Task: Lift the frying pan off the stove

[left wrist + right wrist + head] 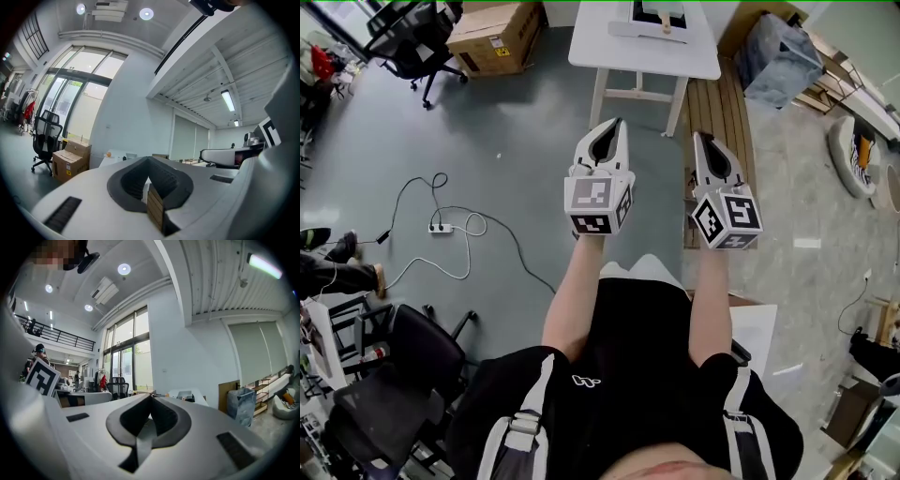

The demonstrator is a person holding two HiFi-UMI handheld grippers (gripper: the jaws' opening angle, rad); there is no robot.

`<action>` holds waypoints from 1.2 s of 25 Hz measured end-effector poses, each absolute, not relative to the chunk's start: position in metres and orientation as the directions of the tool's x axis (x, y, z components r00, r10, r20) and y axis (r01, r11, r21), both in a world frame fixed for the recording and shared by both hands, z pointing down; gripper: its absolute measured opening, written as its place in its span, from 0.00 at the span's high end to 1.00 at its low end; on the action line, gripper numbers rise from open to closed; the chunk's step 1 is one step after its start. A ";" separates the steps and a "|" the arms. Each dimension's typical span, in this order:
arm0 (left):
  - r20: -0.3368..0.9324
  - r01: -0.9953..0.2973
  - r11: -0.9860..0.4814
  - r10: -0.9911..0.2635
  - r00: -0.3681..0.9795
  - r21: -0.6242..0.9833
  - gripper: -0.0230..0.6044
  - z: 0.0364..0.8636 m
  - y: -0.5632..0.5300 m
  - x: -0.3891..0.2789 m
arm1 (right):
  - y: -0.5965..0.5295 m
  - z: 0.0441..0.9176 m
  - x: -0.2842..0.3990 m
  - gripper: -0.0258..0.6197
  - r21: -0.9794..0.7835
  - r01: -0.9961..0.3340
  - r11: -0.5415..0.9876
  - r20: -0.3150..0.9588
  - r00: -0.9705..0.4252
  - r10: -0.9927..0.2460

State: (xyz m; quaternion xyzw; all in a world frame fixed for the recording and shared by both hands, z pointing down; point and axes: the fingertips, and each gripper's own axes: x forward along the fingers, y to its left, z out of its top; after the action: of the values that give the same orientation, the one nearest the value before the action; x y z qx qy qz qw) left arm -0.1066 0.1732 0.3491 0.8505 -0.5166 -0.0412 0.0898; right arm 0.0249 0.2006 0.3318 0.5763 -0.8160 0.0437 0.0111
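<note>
Black shirt (628, 375) and grey shoulder straps fill the bottom of the head view as a person stands on a grey office floor, arms out in front. No frying pan and no stove appear in any view, so where the pan sits cannot be told. The left gripper (614, 128) and the right gripper (700, 142) are held side by side at waist height over bare floor, apart from each other. Both gripper views show the jaws closed tip to tip with nothing between them. Each gripper carries a cube of black-and-white square markers, the left cube (598, 206) and the right cube (727, 220), patterned but without words. By this reading the task has not begun. The step in hand is only getting to the stove, and the next move would call for finding the pan, parting a pair of jaws and lining them up on its handle. Ahead stands a white tabletop (591, 49) with a pale object on it too small to identify. Beyond it to the left are a cardboard box (492, 37), its yellow label too small to read, and an office chair (417, 37). A power strip (441, 227) trails cable across the floor. The shirt bears a small white logo (581, 381), not legible as writing.
</note>
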 end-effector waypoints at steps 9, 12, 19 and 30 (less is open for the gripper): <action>0.018 -0.873 -0.452 -0.886 0.463 0.185 0.98 0.351 0.159 -0.113 | 0.183 0.330 0.024 0.96 -0.037 -0.944 0.328 0.053 -0.330 -0.943; 0.011 -0.880 -0.440 -0.893 0.449 0.181 0.98 0.348 0.151 -0.124 | 0.174 0.328 0.016 0.96 -0.035 -0.940 0.339 0.042 -0.341 -0.939; 0.031 -0.890 -0.421 -0.901 0.432 0.175 0.98 0.358 0.136 -0.132 | 0.153 0.332 0.013 0.96 -0.050 -0.934 0.354 0.034 -0.356 -0.934; 0.036 -0.896 -0.399 -0.910 0.413 0.196 0.98 0.383 0.086 -0.137 | 0.103 0.351 0.005 0.96 0.050 -0.927 0.371 0.045 -0.369 -0.928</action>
State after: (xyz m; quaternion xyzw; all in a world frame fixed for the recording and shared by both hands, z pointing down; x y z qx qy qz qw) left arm -0.1374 0.0859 0.3827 0.8354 -0.5405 -0.0382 0.0923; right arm 0.0055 0.1026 0.3511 0.5608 -0.8273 -0.0079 0.0328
